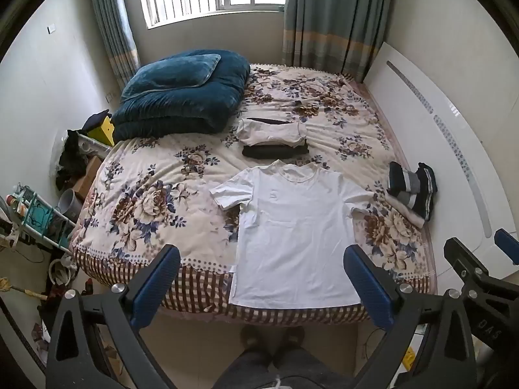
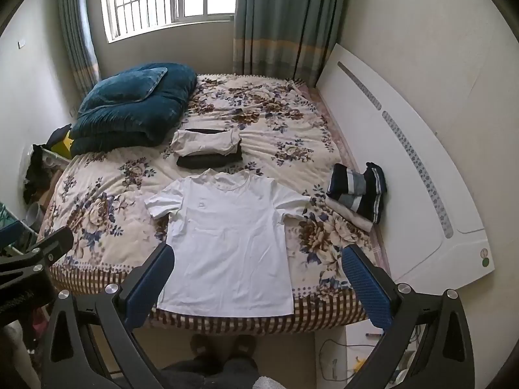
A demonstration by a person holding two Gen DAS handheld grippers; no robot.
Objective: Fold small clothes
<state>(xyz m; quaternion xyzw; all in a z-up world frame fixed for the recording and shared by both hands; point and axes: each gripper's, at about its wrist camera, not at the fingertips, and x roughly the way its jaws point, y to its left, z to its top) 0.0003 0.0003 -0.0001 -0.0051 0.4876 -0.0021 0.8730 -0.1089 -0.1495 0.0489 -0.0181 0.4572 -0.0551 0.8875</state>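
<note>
A white T-shirt [image 1: 292, 230] lies flat, front up, at the near edge of the floral bed [image 1: 146, 201]; it also shows in the right wrist view [image 2: 227, 243]. My left gripper [image 1: 262, 278] is open and empty, held high above the shirt's hem. My right gripper [image 2: 259, 278] is open and empty too, above the hem and the bed's near edge. The right gripper also shows at the right edge of the left wrist view [image 1: 480, 253]. A stack of folded clothes [image 1: 272, 137], white on black, lies beyond the shirt's collar.
A pile of dark striped clothes [image 1: 412, 188] sits at the bed's right edge by the white headboard [image 1: 438, 149]. A folded blue quilt [image 1: 181, 97] lies at the far left. Clutter and shelves [image 1: 39, 214] stand on the floor left. My feet [image 1: 272, 337] are below the bed edge.
</note>
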